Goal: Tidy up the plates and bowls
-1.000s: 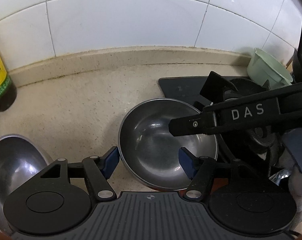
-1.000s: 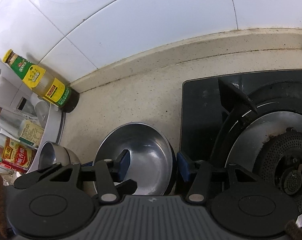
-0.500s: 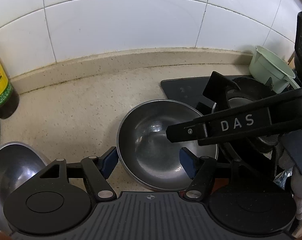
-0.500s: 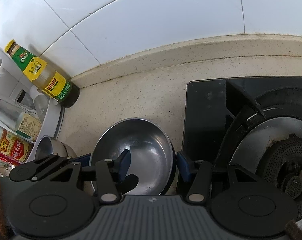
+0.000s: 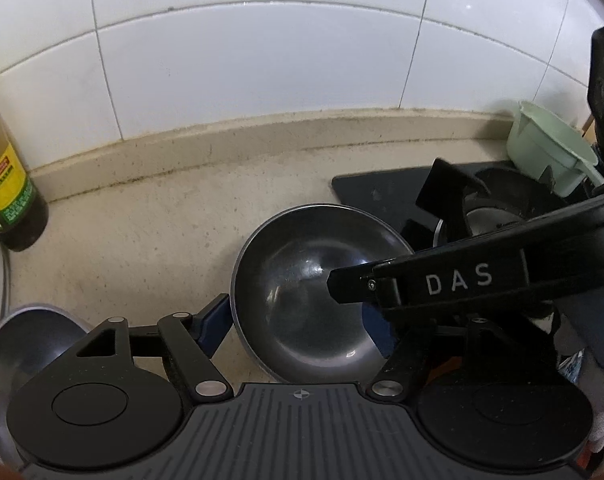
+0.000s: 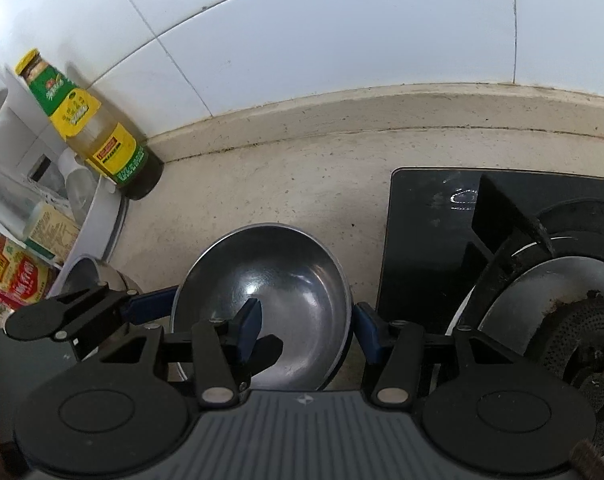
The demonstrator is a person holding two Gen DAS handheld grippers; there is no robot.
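A steel bowl (image 5: 310, 288) (image 6: 270, 280) stands on the beige counter just left of the stove. My left gripper (image 5: 294, 328) straddles its left side. Its jaws are opening: the left pad (image 5: 214, 320) shows a narrow gap to the rim, and the right pad is half hidden behind the other gripper's finger. My right gripper (image 6: 306, 330) is shut on the bowl's right wall, one pad (image 6: 250, 328) inside and the other against the outside of the rim. A second steel bowl (image 5: 34, 336) (image 6: 90, 280) sits at the lower left, partly hidden.
A black gas stove (image 5: 382, 192) (image 6: 430, 232) with its pan support and burner (image 6: 574, 340) fills the right. An oil bottle (image 5: 6, 184) (image 6: 94, 132) stands by the tiled wall at the left. Packets and a white rack (image 6: 18, 276) crowd the far left. A pale green cup (image 5: 550, 156) sits behind the stove.
The left gripper's jaws have widened and its left pad has come off the bowl's rim. The right gripper keeps its hold and has rolled a little.
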